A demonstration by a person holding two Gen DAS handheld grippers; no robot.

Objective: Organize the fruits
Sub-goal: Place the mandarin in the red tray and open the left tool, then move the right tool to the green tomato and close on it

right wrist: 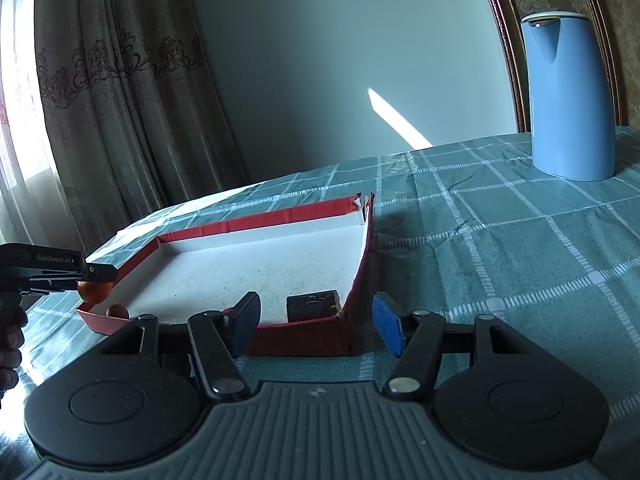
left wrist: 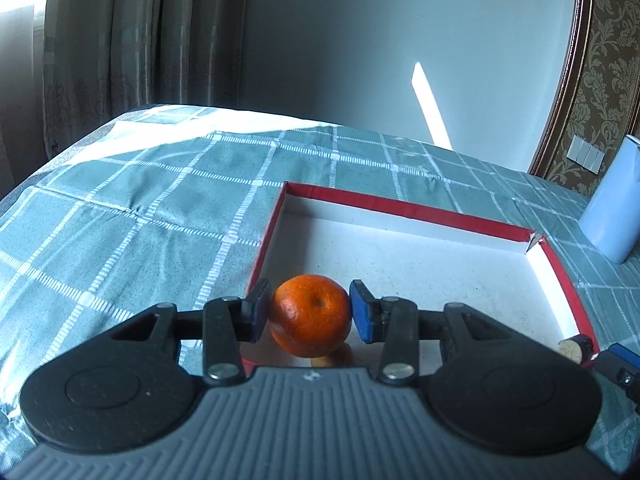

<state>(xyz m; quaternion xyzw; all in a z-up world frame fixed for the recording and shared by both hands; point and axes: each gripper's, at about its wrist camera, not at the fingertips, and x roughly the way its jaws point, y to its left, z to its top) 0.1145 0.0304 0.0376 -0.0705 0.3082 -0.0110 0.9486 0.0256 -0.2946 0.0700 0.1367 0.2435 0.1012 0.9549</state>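
While the left gripper (left wrist: pixel 310 310) clamps the orange (left wrist: pixel 310 314), hiding a small fruit (left wrist: pixel 326 360), right gripper's (right wrist: pixel 316 322) fingers stand apart

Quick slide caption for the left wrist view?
Left gripper fingers clamp an orange above the red-walled tray.

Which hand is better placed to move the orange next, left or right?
Left. The left gripper is already closed on the orange over the red box; the right gripper is open and empty at the box's other corner.

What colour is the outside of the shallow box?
Red outside, white inside; the box shows best in the right wrist view.
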